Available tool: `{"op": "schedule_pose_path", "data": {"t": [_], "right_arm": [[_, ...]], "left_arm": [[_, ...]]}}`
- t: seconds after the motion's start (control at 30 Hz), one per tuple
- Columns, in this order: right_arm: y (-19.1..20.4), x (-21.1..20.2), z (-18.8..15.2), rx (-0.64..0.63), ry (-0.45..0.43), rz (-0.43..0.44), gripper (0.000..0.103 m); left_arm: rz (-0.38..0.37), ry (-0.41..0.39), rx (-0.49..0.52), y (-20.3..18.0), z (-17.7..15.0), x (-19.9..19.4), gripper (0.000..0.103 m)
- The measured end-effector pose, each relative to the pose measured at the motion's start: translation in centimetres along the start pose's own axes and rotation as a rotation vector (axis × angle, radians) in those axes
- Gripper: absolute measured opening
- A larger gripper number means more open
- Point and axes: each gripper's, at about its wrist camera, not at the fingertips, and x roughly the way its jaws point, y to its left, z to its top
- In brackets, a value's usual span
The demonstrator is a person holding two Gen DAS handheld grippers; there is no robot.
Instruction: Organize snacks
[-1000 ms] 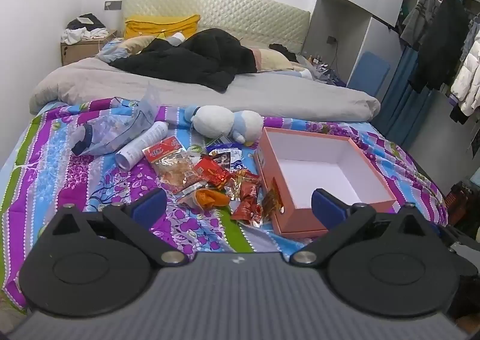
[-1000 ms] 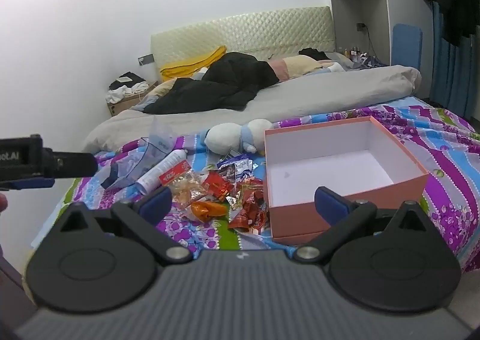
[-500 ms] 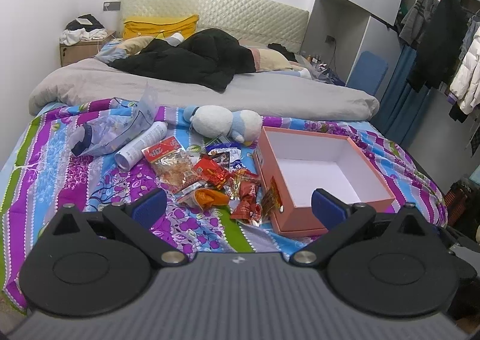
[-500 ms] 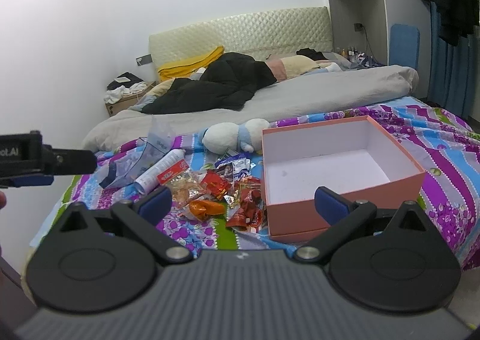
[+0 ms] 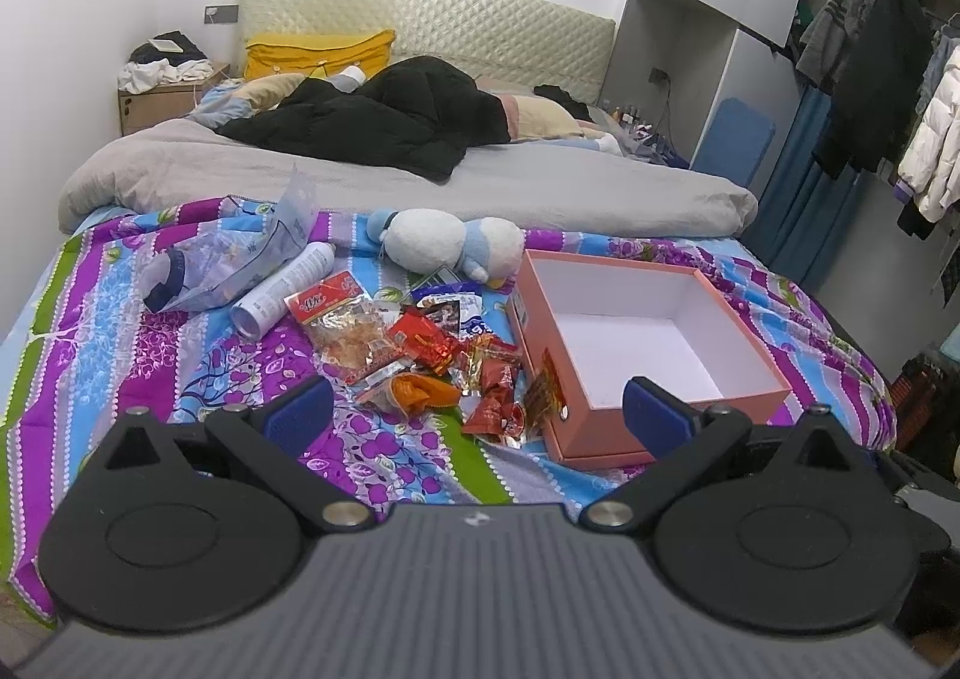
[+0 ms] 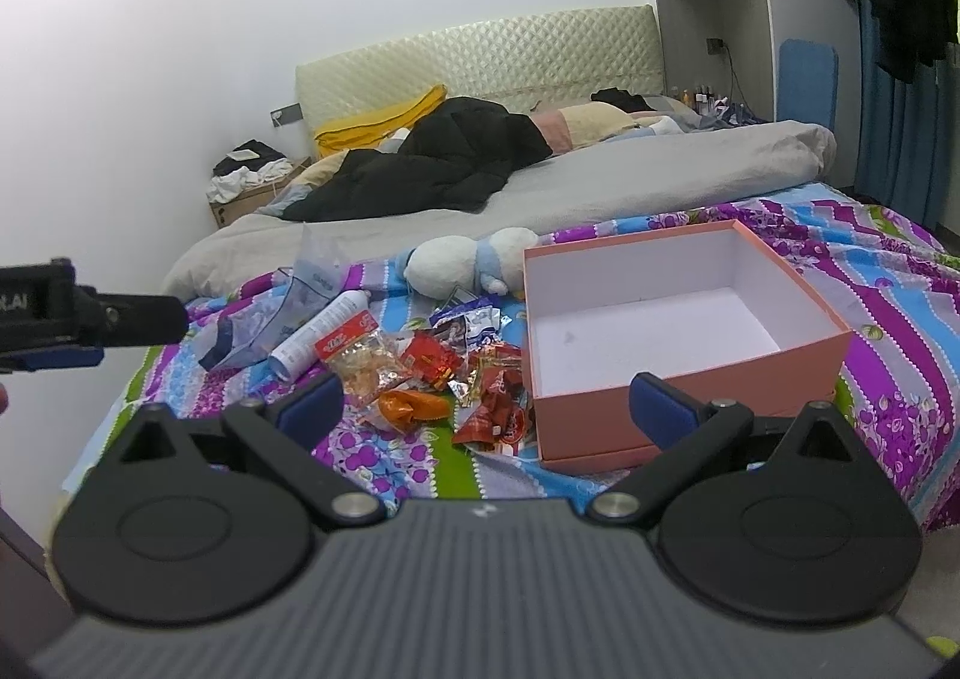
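A pile of snack packets (image 5: 432, 355) (image 6: 444, 373) in red, orange and clear wrappers lies on the purple patterned bedspread. Just right of it stands an empty pink box (image 5: 642, 343) (image 6: 678, 331) with a white inside. My left gripper (image 5: 477, 418) hangs open in front of the pile, short of it, holding nothing. My right gripper (image 6: 486, 403) is also open and empty, back from the pile and the box's near wall. The left gripper's body (image 6: 90, 313) shows at the left edge of the right wrist view.
A white spray can (image 5: 282, 289), a clear blue pouch (image 5: 234, 265) and a plush toy (image 5: 450, 241) lie behind the snacks. A grey duvet (image 5: 390, 187) with a black coat (image 5: 384, 121) covers the far bed. Hanging clothes (image 5: 888, 85) line the right side.
Both views have shifted slightly, with the snacks and box drifting a little leftward in the right wrist view. Both grippers stay open and nothing on the bed has moved.
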Motion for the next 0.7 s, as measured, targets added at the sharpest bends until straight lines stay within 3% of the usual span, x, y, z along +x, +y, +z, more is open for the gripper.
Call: {"op": "schedule_pose_path", "data": {"t": [0.7], "right_arm": [[-0.13,-0.12,-0.21,0.014,0.009,-0.011,0.103]], "left_arm": [[-0.005,0.007,0.000,0.03,-0.35,-0.04,0.103]]}}
